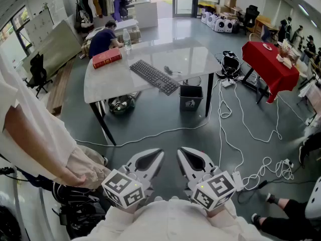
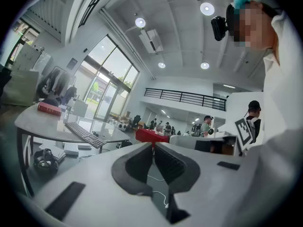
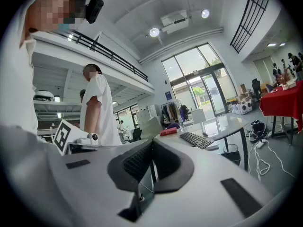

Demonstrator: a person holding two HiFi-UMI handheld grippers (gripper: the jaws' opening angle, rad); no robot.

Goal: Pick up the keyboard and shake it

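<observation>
Tabletop (image 1: pixel 196 58) glossy, reflective; floor (image 1: pixel 160 115) smooth, shiny; keyboard (image 1: pixel 154 77) matt black plastic; red cloth (image 1: pixel 268 67) soft, draped.

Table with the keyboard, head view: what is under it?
Under the table, a black bin stands at the right end and a dark bundle lies toward the left. A white cable trails across the floor in front. The tabletop hides whatever lies farther back.

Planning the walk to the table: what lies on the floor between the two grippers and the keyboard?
In the head view, bare grey floor crossed by one white cable, then the table edge; the keyboard lies beyond.
</observation>
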